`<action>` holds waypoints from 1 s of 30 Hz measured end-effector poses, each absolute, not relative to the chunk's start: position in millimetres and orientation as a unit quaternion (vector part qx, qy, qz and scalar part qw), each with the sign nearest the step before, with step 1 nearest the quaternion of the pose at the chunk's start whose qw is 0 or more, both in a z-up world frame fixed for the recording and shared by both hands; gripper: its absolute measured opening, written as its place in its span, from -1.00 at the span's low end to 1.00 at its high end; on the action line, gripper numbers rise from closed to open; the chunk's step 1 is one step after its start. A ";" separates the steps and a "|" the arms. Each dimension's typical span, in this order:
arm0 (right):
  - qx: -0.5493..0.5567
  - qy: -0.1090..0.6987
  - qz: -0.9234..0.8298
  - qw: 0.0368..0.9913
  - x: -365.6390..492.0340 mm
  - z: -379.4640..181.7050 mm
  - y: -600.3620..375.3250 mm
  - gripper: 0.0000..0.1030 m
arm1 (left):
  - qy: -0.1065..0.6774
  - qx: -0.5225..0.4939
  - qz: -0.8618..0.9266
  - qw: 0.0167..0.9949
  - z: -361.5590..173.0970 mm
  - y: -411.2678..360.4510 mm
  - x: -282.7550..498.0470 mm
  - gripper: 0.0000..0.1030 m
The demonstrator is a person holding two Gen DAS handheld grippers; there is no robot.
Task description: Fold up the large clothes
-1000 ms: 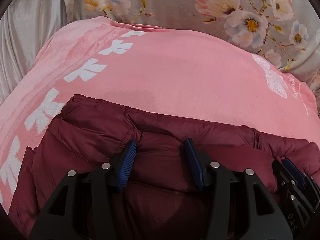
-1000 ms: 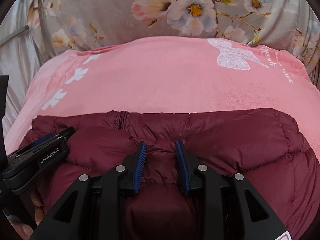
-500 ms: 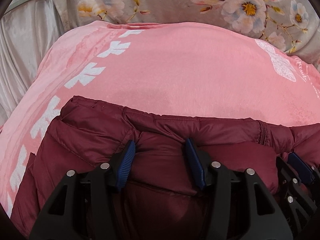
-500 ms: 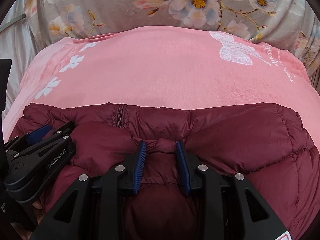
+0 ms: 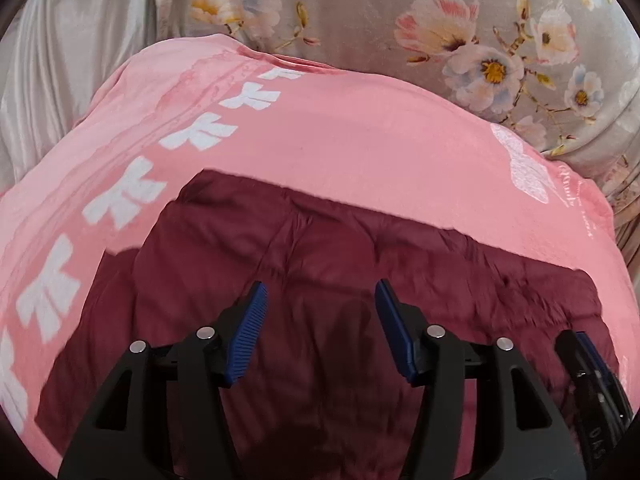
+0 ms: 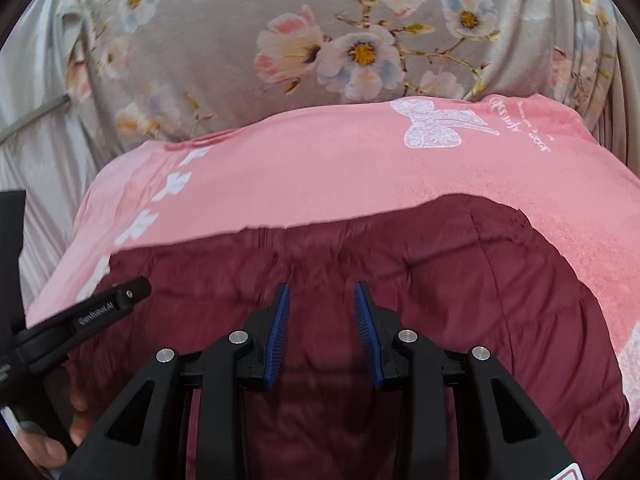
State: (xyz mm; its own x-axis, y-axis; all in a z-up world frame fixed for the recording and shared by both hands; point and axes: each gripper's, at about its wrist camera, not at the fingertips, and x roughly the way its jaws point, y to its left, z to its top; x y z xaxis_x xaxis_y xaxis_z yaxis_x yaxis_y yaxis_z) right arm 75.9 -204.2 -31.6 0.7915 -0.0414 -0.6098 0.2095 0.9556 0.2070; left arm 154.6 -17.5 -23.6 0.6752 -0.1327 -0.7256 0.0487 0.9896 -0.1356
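Both jaws spread, gripping nothing, above maroon puffer jacket [image 5: 360, 264] on pink blanket [image 5: 340, 136]; floral sheet [image 6: 320, 40] behind.

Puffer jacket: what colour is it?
Dark maroon jacket, plain and quilted; clearest in the right wrist view.

Bed: pink blanket [image 5: 360, 152] with white bow prints spread on top; maroon quilted jacket [image 6: 400, 280] lying flat on it; floral grey cover [image 6: 280, 20] behind.
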 end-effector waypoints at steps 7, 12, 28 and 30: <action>0.062 0.342 -0.062 0.936 69.9 -52.9 -171.9 -0.22 | 0.393 -0.007 -0.039 0.919 -47.6 -31.5 125.9 0.10; 0.054 0.372 -0.064 0.924 79.9 -61.5 -169.8 -0.12 | 0.391 0.019 -0.032 0.919 -56.6 -39.2 126.4 0.18; 0.030 0.380 -0.076 0.921 81.5 -65.3 -162.6 -0.08 | 0.391 0.055 -0.013 0.918 -61.0 -48.0 127.1 0.20; 0.029 0.380 -0.076 0.921 82.0 -64.9 -162.7 -0.08 | 0.391 0.056 -0.011 0.919 -60.9 -49.2 126.8 0.20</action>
State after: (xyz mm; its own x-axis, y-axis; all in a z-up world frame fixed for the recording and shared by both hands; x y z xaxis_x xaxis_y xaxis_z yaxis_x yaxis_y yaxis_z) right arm 82.0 -162.7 -64.9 0.7000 -0.1180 -0.7043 0.1625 0.9867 -0.0038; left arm 126.8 -49.2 -60.9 0.6941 0.0237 -0.7195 0.0640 0.9935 0.0945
